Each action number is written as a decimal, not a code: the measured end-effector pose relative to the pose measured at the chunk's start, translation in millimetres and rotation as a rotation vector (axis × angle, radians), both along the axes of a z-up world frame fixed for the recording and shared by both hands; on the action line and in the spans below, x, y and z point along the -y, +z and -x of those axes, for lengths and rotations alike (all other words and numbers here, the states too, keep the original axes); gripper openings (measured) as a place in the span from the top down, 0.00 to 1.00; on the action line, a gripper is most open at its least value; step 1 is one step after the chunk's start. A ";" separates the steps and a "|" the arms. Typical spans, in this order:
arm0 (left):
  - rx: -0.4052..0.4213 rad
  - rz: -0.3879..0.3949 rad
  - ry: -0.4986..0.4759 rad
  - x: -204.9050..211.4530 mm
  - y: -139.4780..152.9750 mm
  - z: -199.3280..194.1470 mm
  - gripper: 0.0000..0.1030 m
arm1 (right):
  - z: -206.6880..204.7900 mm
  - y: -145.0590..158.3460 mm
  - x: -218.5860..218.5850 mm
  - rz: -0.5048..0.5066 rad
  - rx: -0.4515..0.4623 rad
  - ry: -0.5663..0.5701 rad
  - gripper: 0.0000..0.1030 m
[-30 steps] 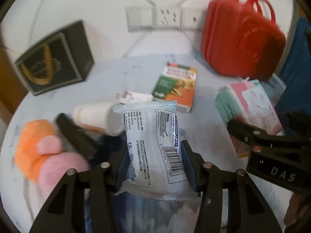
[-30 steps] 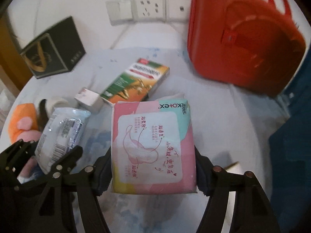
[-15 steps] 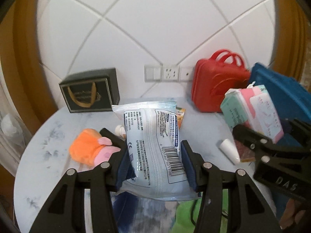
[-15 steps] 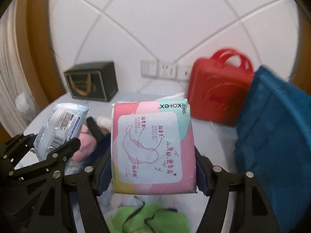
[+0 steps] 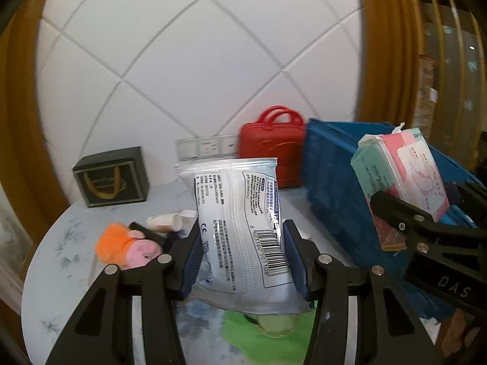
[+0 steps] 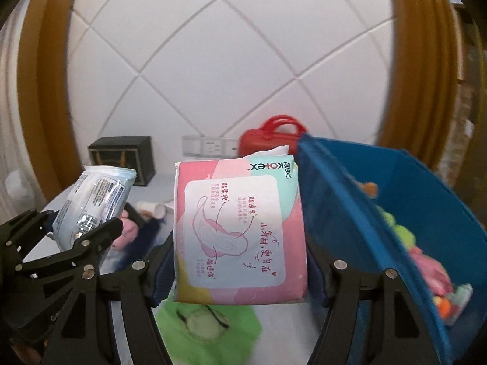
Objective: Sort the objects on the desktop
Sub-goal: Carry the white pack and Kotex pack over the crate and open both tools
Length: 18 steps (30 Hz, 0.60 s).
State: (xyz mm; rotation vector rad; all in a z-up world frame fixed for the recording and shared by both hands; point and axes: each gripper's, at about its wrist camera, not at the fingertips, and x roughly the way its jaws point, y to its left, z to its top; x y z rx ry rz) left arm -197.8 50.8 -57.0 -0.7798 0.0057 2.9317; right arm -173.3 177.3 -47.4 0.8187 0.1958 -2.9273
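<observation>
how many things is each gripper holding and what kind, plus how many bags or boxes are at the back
Held packets: 2 (mask packet in left gripper, pad pack in right gripper)
Back: 2 (red case, black box)
Blue bin: 1
Total: 5

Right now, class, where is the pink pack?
The pink pack is clamped in the right gripper, raised above the table, just left of the blue bin.

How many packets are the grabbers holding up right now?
2. The white packet with the barcode is pinched in the left gripper. The pink packet is pinched in the right gripper, beside the blue bin. Others may be hidden inside the bin.
</observation>
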 end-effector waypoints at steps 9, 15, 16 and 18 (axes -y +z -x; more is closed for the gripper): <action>-0.072 0.016 -0.073 -90.0 27.1 -28.2 0.52 | -38.3 30.6 -84.0 0.035 -0.101 -0.082 0.32; -0.127 -0.018 -0.105 -192.8 44.4 -41.3 0.52 | -58.3 38.5 -201.5 0.019 -0.142 -0.128 0.31; -0.128 -0.019 -0.100 -217.0 47.1 -42.8 0.52 | -60.3 37.9 -225.5 0.017 -0.145 -0.136 0.31; -0.115 -0.028 -0.113 -262.2 50.1 -44.5 0.52 | -62.7 33.3 -275.9 0.026 -0.133 -0.158 0.31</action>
